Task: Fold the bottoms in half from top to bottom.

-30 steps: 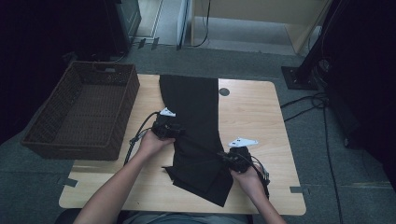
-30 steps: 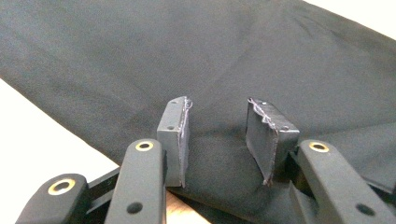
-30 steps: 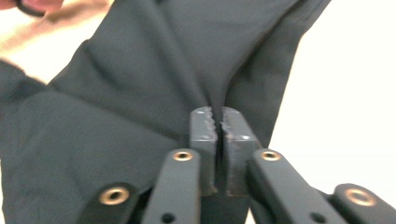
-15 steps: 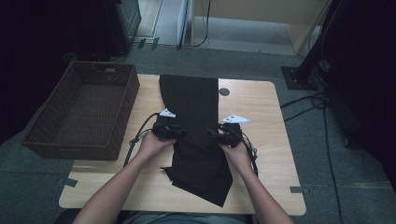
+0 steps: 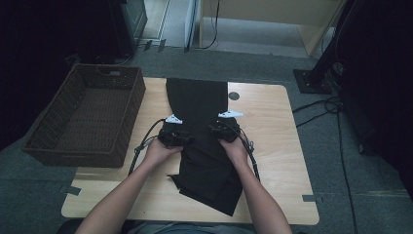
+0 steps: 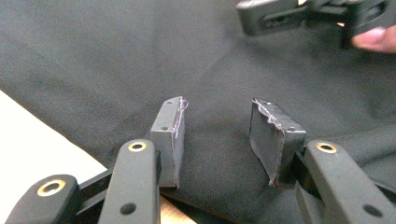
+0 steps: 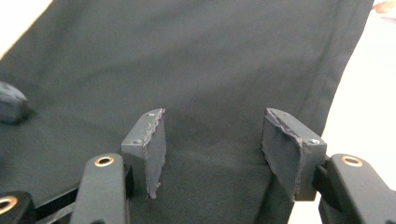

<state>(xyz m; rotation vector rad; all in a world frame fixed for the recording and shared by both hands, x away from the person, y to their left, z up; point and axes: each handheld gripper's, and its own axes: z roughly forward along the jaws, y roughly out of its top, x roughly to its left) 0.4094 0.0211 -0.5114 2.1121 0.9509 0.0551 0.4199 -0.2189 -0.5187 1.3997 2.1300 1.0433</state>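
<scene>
A black garment (image 5: 202, 122) lies lengthwise down the middle of the wooden table (image 5: 277, 146), its near end bunched and folded. My left gripper (image 5: 179, 138) rests on its left side, open, pads standing apart over the cloth (image 6: 217, 126). My right gripper (image 5: 220, 130) sits on the cloth facing it, close by. In the right gripper view its jaws (image 7: 214, 135) have just been opening and stand apart, with flat black fabric (image 7: 210, 70) under them and nothing pinched. The right gripper's jaw (image 6: 299, 16) also crosses the top of the left gripper view.
A dark wicker basket (image 5: 73, 157) stands at the table's left edge. A small black disc (image 5: 234, 96) sits in the tabletop beside the garment's far end. Cables (image 5: 253, 161) trail from both grippers. Bare wood lies right of the cloth.
My right gripper has moved from the garment's near right edge away from the person and leftward onto the cloth's middle, and its jaws have opened. The left gripper stayed put.
</scene>
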